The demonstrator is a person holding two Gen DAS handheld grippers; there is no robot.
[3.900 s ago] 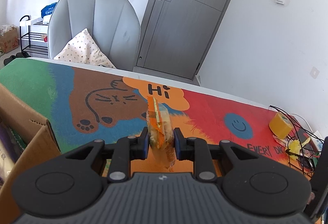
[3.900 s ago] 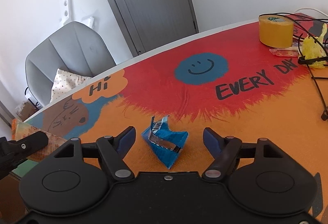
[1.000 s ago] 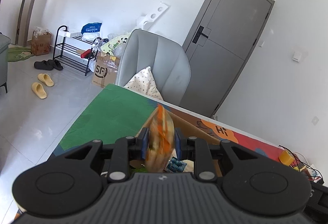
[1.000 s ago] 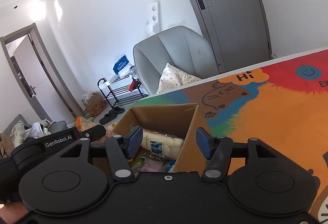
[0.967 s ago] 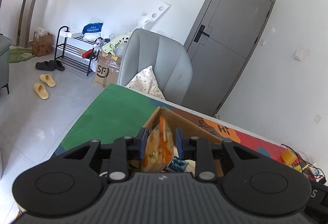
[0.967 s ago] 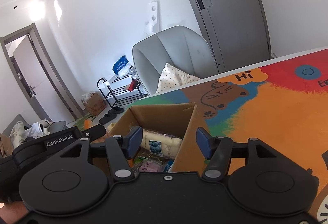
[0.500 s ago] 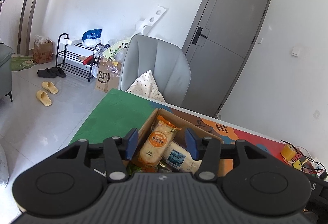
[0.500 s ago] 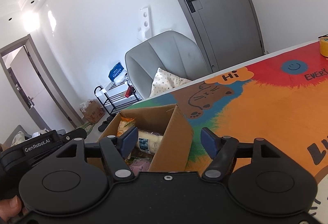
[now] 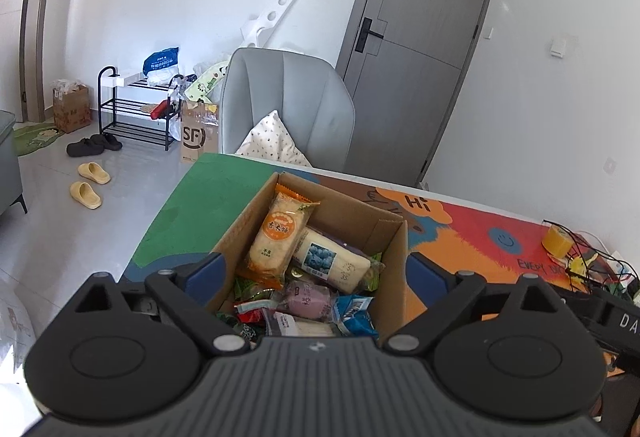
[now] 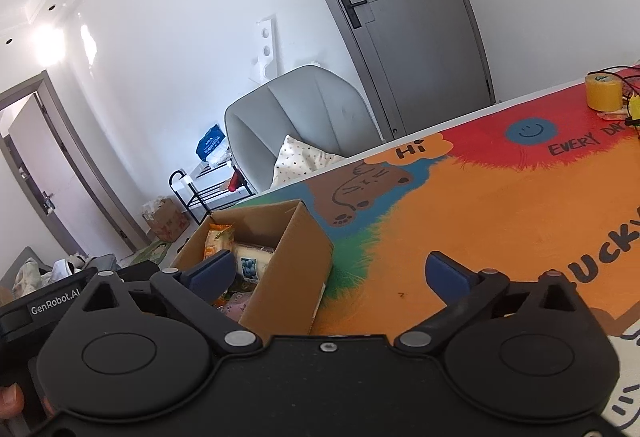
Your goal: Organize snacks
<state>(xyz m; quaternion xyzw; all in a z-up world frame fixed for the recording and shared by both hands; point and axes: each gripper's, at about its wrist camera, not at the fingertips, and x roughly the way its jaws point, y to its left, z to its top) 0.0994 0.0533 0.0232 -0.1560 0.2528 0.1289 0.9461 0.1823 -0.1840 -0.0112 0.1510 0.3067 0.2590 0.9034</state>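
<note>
Cardboard forms the box [image 9: 394, 237] that holds the snacks, and it stands on the green end of the painted table [image 9: 200, 197], close to the table's edge. An orange packet [image 9: 280, 233] lies inside on top of the pile, leaning against the far left wall, with a white blueberry packet [image 9: 328, 257] just beside it and purple, red and blue packets lower down. The left gripper [image 9: 316, 273] hangs above the box with its jaws opening wide and nothing between them; the orange packet lies free under it. The right gripper [image 10: 328, 273] is over the near right corner of the box, its jaws also opening, and it is empty too. I judge that the releasing step is almost finished, so the good way now is to lift each tool straight up before turning away, so that a blue pad does not catch the standing cardboard wall or drag a packet out. Toward the right, the orange and red part of the table is bare up to the yellow tape roll [image 10: 604, 91] and the black cables [image 9: 592, 261], so there is free room for travelling there. On the left the table ends soon and the floor is below, and the grey chair [image 9: 288, 105] stands behind the far edge, so movement that way should be small.
</note>
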